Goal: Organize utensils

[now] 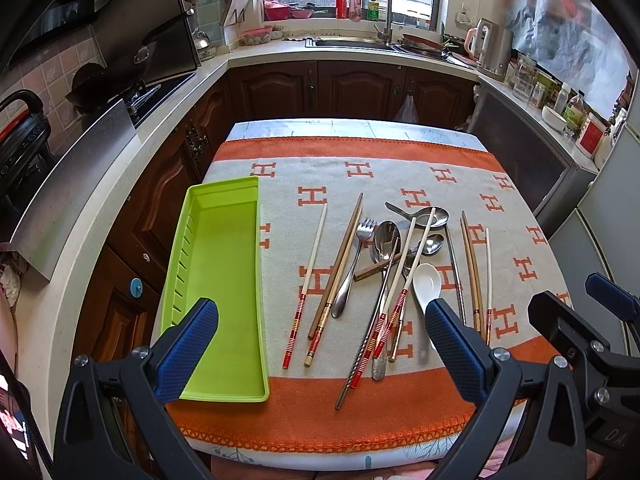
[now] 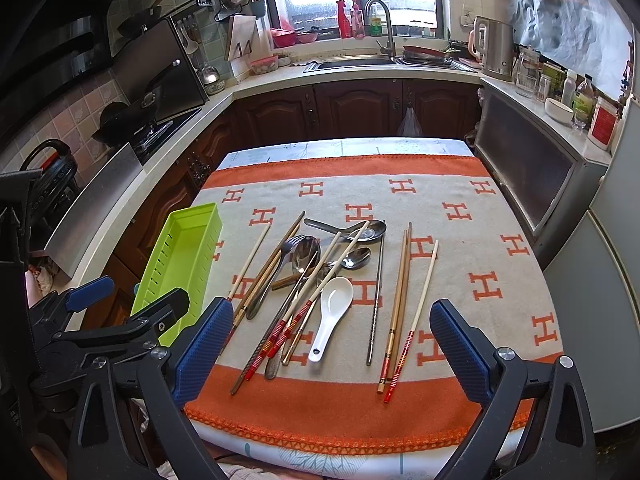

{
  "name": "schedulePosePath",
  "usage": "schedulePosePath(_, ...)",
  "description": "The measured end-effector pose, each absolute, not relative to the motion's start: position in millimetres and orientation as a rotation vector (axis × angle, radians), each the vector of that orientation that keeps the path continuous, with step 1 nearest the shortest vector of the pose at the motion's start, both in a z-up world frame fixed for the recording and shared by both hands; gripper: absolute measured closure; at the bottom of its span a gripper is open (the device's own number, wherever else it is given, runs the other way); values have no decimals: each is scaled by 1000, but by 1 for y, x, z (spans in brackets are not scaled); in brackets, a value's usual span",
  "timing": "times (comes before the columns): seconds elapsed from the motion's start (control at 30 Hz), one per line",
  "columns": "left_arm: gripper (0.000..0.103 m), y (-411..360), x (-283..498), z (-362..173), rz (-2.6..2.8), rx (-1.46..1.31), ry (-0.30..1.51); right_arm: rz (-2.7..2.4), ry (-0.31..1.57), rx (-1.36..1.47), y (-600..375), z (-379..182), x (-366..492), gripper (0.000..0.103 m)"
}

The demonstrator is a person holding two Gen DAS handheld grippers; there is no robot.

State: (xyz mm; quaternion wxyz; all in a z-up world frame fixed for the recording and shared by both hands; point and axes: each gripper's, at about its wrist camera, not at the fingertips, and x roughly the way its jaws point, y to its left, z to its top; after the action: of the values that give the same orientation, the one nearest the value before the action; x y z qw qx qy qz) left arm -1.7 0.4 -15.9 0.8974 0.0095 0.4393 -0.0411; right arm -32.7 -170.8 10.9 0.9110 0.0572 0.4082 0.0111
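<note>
A lime green utensil tray [image 1: 224, 264] lies empty at the left of the table; it also shows in the right wrist view [image 2: 180, 256]. A pile of utensils lies mid-table: a white ceramic spoon [image 1: 427, 284] [image 2: 331, 314], a metal fork [image 1: 354, 264], metal spoons [image 1: 386, 240] [image 2: 362, 230], and several chopsticks [image 1: 306, 286] [image 2: 412, 320]. My left gripper [image 1: 322, 350] is open and empty over the near table edge, between tray and pile. My right gripper [image 2: 332, 354] is open and empty, near the pile's handles.
The table carries an orange and grey cloth [image 2: 500, 280] with H marks. Kitchen counters surround it: stove and wok [image 1: 100, 84] at left, sink [image 1: 360, 42] at back, kettle [image 1: 494, 50] and jars at right. A cabinet [image 2: 532, 176] stands close on the right.
</note>
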Motion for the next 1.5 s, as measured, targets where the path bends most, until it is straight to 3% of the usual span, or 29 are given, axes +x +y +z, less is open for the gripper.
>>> schedulePosePath(0.8, 1, 2, 2, -14, -84, 20, 906, 32, 841, 142, -169, 10, -35, 5)
schedulePosePath(1.23, 1, -9, 53, -9, -208, -115, 958, -55, 856, 216, -223, 3, -19, 9)
schedulePosePath(1.3, 1, -16, 63, -11, -216, -114, 966, -63, 880, 248, -243, -4, -10, 15)
schedulePosePath(1.37, 1, -25, 72, -12, -218, -99, 959, -57, 912, 290, -263, -12, 0, 28)
schedulePosePath(1.5, 4, -52, 86, -22, -257, -51, 964, -51, 957, 366, -303, -34, 18, 39)
